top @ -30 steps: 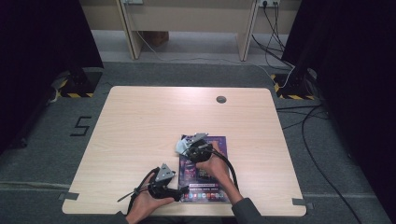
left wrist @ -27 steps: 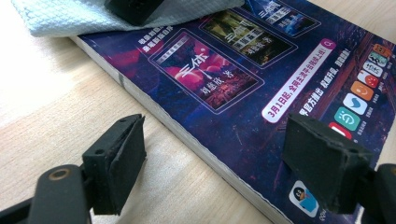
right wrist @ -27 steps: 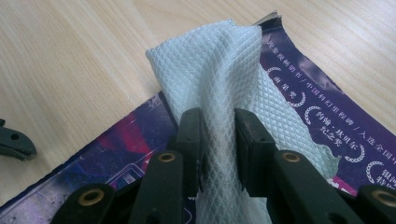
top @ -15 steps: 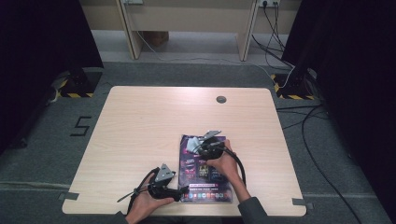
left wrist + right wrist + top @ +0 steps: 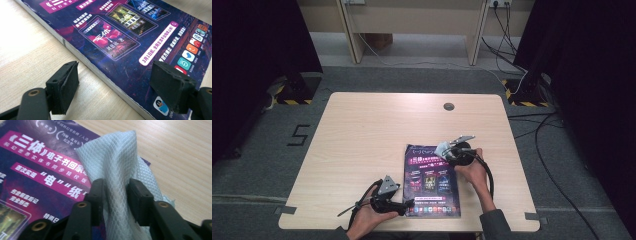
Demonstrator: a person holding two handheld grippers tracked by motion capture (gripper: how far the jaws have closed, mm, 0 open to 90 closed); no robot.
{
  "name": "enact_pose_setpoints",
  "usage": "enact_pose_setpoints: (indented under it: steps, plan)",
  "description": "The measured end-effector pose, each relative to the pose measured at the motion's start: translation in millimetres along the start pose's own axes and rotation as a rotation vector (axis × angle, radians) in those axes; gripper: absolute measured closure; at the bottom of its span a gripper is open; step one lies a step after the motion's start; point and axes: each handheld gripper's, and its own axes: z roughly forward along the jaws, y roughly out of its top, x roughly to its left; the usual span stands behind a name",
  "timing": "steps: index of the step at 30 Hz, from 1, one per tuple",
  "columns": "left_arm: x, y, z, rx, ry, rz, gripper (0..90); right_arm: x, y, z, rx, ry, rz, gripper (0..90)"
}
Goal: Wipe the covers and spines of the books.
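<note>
A white cloth (image 5: 120, 170) is pinched between the pads of the right gripper (image 5: 115, 195), whose jaws have just been opening, and is held over the top right corner of the book (image 5: 432, 182) lying near the table's (image 5: 362, 130) front edge. The left gripper (image 5: 115, 87) is held wide open astride the book's lower left edge, nothing clamped. The cloth is judged soft, light and limp, best bunched mid-fold; the glossy cover, probably slippery, is printed "三体" and "电子书".

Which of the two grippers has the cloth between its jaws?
The right gripper: a white cloth sits between its jaws, at the magazine's far right corner. The left gripper stands open and empty, straddling the magazine's near left edge.
</note>
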Motion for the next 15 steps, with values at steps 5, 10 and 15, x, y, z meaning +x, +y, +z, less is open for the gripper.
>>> enact_pose_setpoints:
  steps: [5,10,15]
  plan:
    - [0.2,0.2,0.1,0.002,-0.002,-0.001,21.8,-6.1,2.2,-9.5,-0.040,-0.003,-0.003,71.5]
    - [0.1,0.1,0.1,0.001,0.000,0.000,21.7,-6.2,-1.0,-0.9,-0.006,-0.001,-0.017,76.9]
    - [0.1,0.2,0.4,0.000,0.002,-0.002,21.1,15.8,0.3,0.5,0.000,0.062,-0.078,77.2]
